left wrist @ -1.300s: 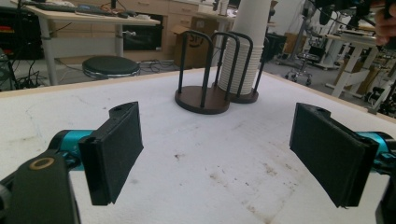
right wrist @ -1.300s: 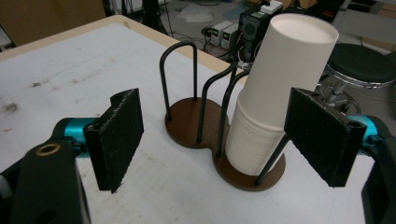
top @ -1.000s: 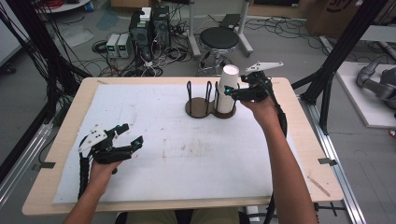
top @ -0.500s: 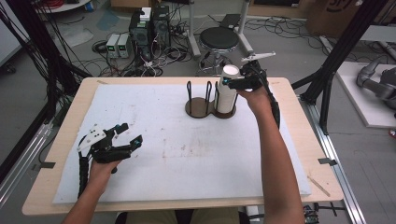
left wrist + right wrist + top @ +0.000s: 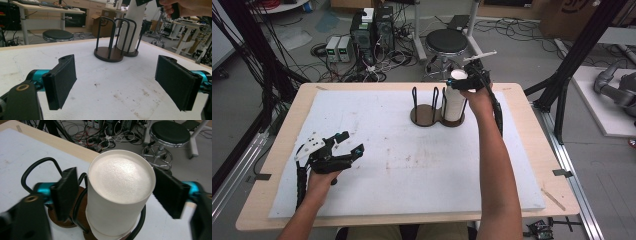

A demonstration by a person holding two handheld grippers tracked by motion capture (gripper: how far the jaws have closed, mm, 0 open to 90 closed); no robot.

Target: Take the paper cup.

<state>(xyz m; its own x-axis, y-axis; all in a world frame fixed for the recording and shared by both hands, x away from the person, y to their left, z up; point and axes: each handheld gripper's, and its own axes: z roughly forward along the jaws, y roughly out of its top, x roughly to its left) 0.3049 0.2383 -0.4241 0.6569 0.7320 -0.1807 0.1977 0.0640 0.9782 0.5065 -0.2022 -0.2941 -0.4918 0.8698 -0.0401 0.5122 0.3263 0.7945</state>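
High view: right gripper [image 5: 464,81] now further left than a second back, sitting over the top of the white cup stack [image 5: 455,97] instead of off to its right, jaws just been closing in with the top cup between them. Right gripper view: pads either side of that upside-down cup [image 5: 120,192], small gaps showing on both sides, so not clamped yet. Stack in the right-hand bay of the dark wire cup holder [image 5: 430,106] at the far middle of the white mat [image 5: 412,165]; left-hand bay bare. Left gripper [image 5: 346,150] parked near left on the mat, same spot as before, jaws wide apart, nothing between.
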